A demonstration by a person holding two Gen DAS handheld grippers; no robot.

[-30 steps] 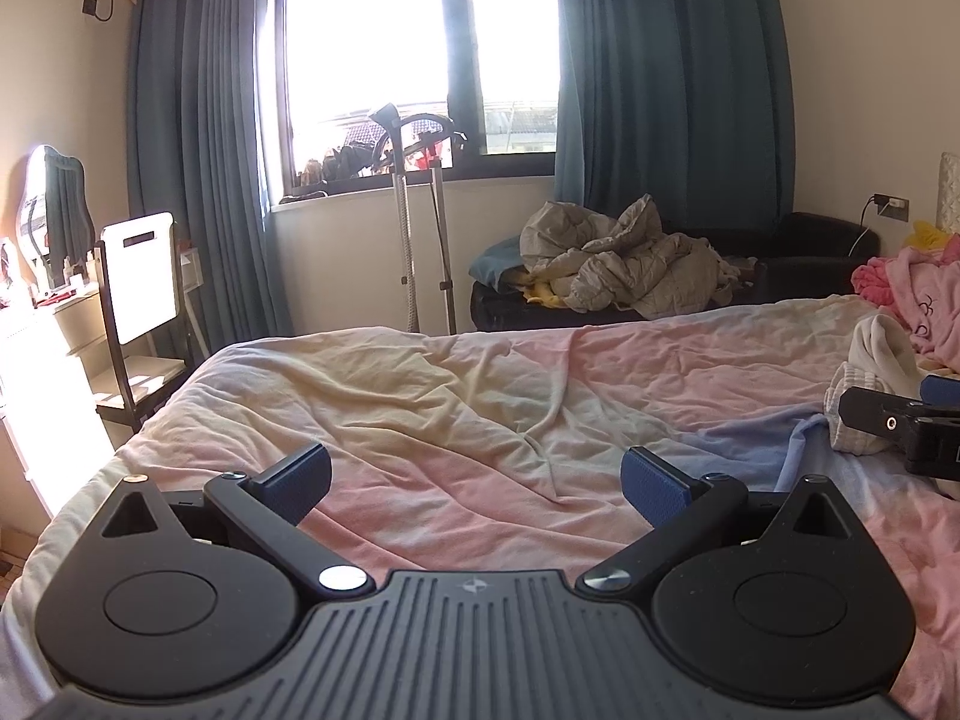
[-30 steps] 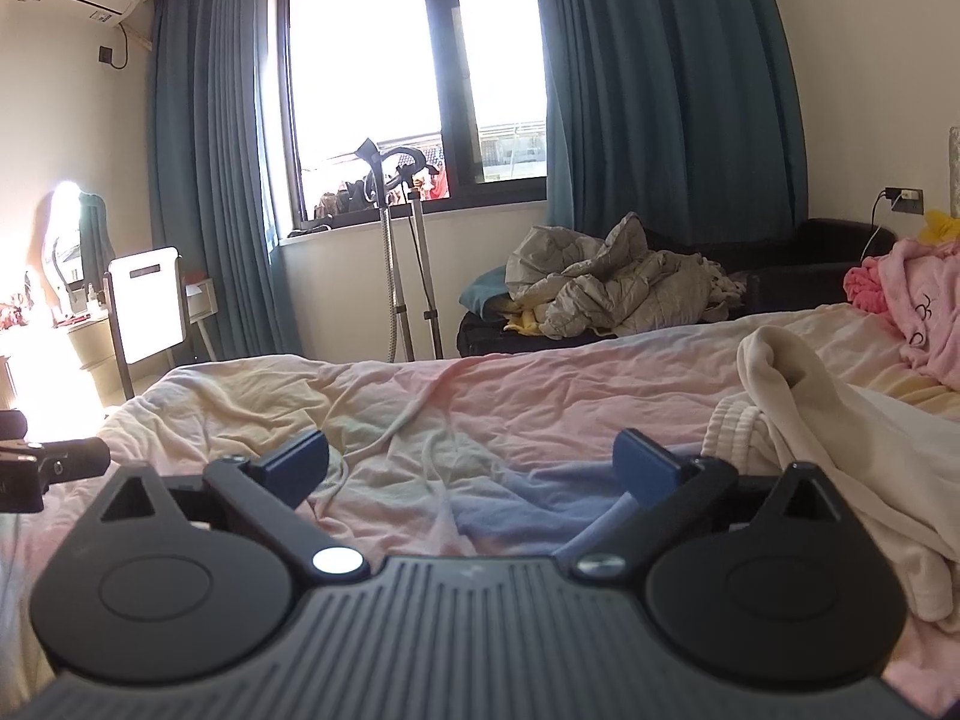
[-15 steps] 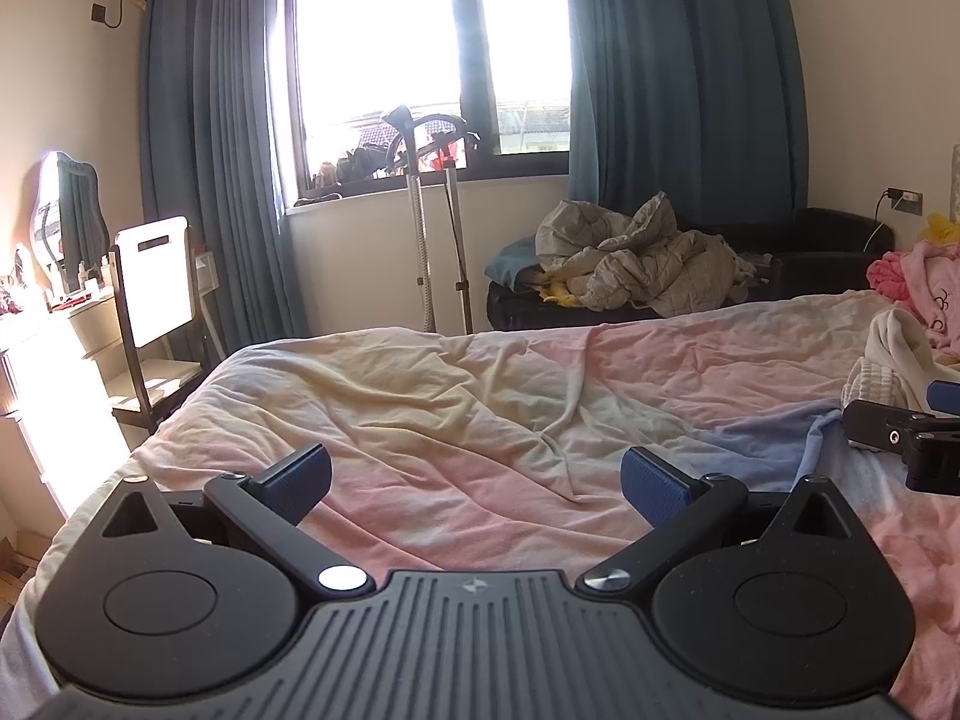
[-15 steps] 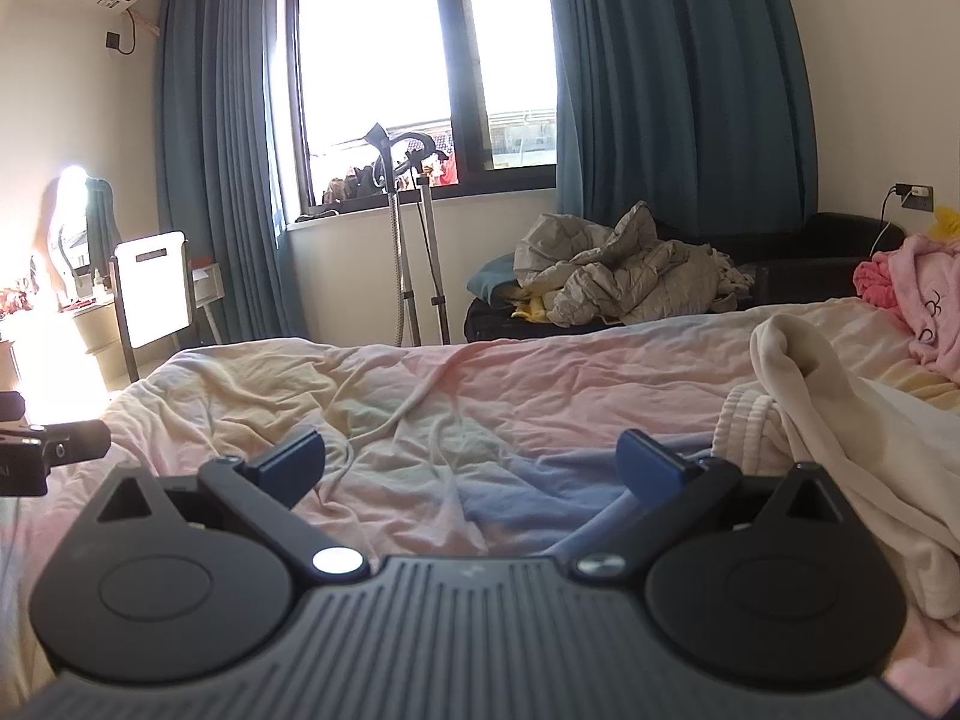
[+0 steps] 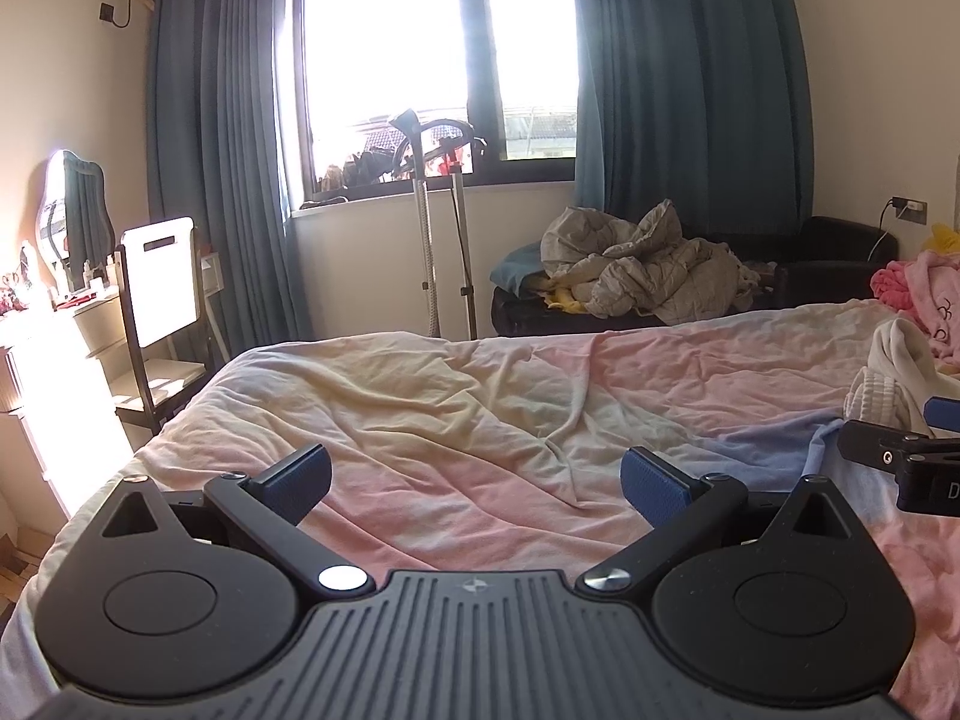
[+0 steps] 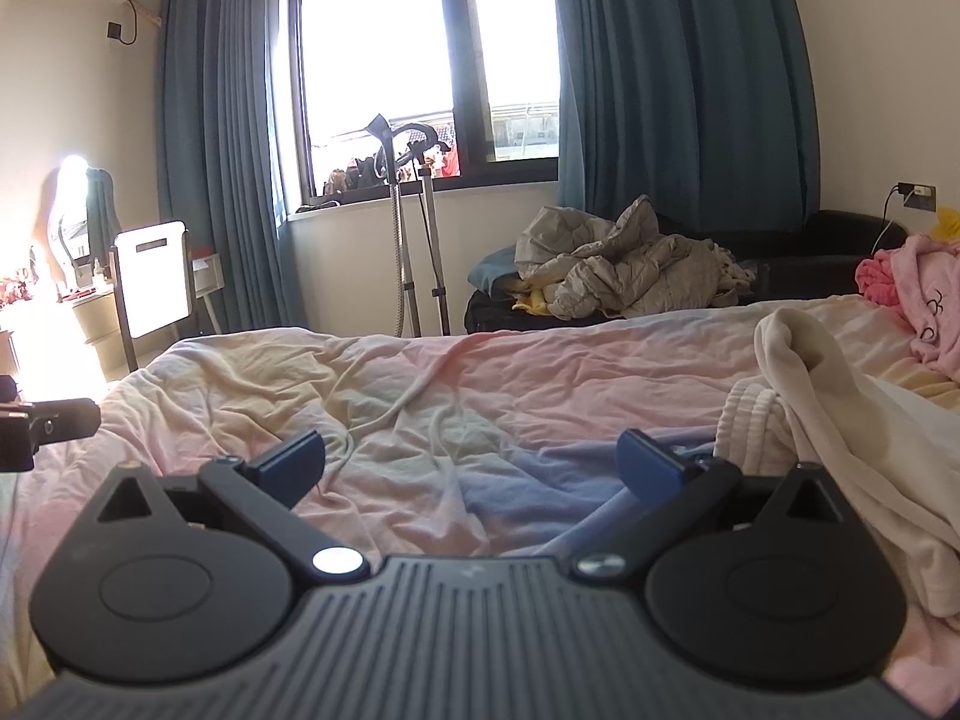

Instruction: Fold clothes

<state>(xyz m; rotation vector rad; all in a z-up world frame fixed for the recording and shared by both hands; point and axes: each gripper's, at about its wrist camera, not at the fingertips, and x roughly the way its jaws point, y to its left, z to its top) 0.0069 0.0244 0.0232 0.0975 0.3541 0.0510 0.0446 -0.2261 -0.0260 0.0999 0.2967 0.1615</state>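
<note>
two grippers hung low over a rumpled bed, both with fingers spread wide and nothing between them. the left gripper [image 5: 474,477] sat above bare pink and yellow bedsheet [image 5: 420,396], its blue pads [image 5: 297,477] well apart. the right gripper [image 6: 471,465] sat the same way above a pale blue patch of the sheet, and its tip also showed at the right edge of the left camera's view.

over the past second both cameras had dipped and tilted, so the window rose in the frame and the bed's far edge sat lower; neither pair of fingers had narrowed. by that reading, the person was still settling into position and no garment had yet been taken up.

the cream garment [image 6: 840,420] lay crumpled just to the right of the right gripper, its ribbed cuff [image 6: 750,420] close beside that gripper's right finger, apparently not touching. it looked the likely first piece, and would need spreading flat before any fold. a pink garment [image 6: 924,294] was heaped further back at the right edge of the bed.

beyond the bed, a grey quilt [image 5: 648,270] was piled on a dark sofa [image 5: 840,246], a garment steamer [image 5: 432,216] stood under the bright window [image 5: 432,48], and blue curtains [image 5: 690,90] hung either side.
</note>
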